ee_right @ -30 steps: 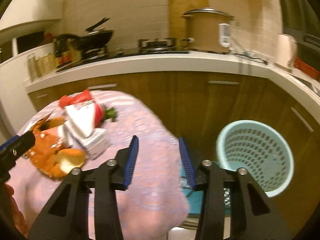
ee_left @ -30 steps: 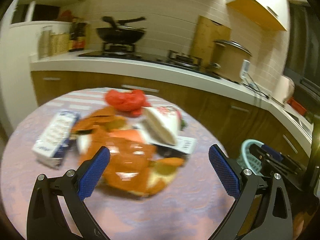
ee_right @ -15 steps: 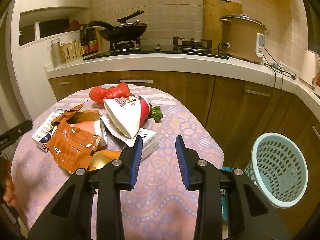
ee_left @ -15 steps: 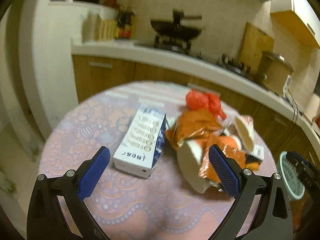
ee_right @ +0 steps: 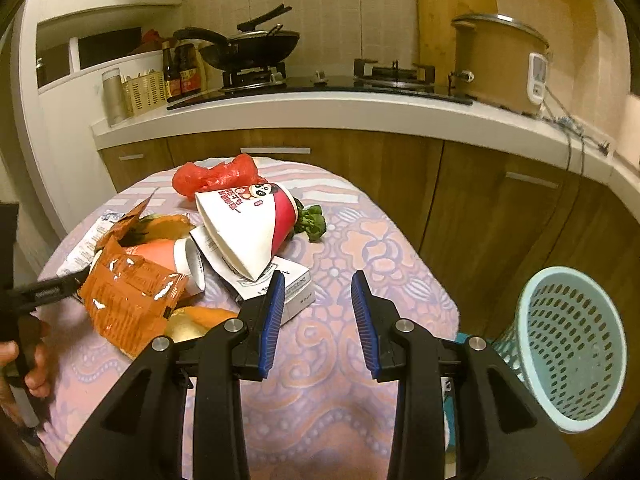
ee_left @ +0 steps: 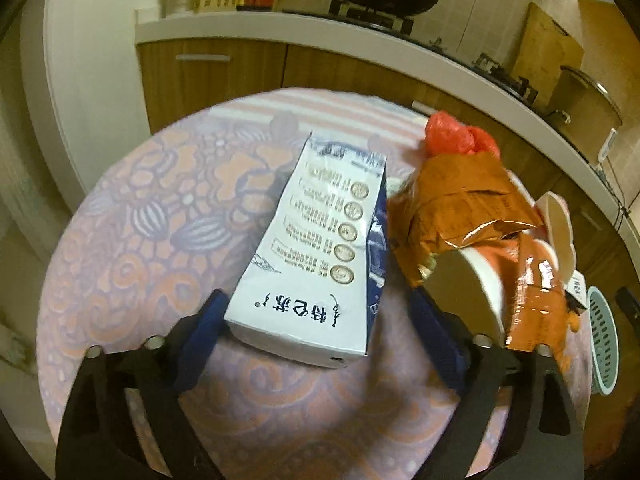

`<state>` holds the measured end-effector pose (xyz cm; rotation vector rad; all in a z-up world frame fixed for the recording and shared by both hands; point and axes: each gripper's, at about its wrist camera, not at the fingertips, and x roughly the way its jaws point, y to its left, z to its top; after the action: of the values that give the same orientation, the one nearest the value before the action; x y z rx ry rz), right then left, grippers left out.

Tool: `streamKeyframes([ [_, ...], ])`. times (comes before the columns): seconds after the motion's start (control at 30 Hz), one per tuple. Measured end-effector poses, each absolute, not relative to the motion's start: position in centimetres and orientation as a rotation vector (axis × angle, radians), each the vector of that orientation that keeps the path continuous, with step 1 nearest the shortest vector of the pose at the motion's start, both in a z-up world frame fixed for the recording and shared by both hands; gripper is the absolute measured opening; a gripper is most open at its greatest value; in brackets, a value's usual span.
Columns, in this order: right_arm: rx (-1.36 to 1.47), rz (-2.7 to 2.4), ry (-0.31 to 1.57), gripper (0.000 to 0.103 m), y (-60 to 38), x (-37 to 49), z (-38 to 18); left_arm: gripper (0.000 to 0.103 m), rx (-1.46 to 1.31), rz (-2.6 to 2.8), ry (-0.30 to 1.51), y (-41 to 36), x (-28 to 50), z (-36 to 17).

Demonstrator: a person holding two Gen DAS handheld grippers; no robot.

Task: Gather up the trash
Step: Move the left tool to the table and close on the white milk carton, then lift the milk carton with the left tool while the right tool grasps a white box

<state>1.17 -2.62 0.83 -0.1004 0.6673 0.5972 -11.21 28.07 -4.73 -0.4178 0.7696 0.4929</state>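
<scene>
Left gripper (ee_left: 316,322) fingers just closing around milk carton (ee_left: 320,248) — right pad apart, right gripper (ee_right: 318,320) fingers parted, empty.

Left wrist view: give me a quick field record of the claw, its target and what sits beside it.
left claw: open, jaws just closing, straddling the carton's near end
milk carton: lying flat on the tablecloth, print face up
left pad: at the carton's corner, contact unclear
right pad: apart from the carton
orange wrapper: right of the carton
red plastic bag: behind the wrapper
waste basket: beyond the table's right edge
</scene>
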Motion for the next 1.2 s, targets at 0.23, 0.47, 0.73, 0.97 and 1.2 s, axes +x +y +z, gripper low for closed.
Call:
streamKeyframes([
  [0.23,-0.104,0.642,0.669,0.057,-0.7,1.5,0.6,0.061,-0.371,0.501,0.772,27.4,-10.5,-4.8],
  [0.47,-0.143,0.698,0.764,0.063,-0.7,3.3,-1.9,0.061,-0.392,0.494,0.742,27.5,-11.2,-4.7],
  [0.73,-0.215,0.756,0.793,0.066,1.7,3.9,-3.1,0.060,-0.358,0.498,0.715,26.8,-11.6,-4.2],
  [0.97,-0.242,0.832,0.887,0.067,4.7,6.6,-4.2,0.060,-0.372,0.493,0.705,26.9,-11.7,-4.1],
  [1.2,-0.256,0.863,0.854,0.054,4.9,5.7,-3.7,0.060,-0.377,0.491,0.700,27.0,-11.8,-4.1],
])
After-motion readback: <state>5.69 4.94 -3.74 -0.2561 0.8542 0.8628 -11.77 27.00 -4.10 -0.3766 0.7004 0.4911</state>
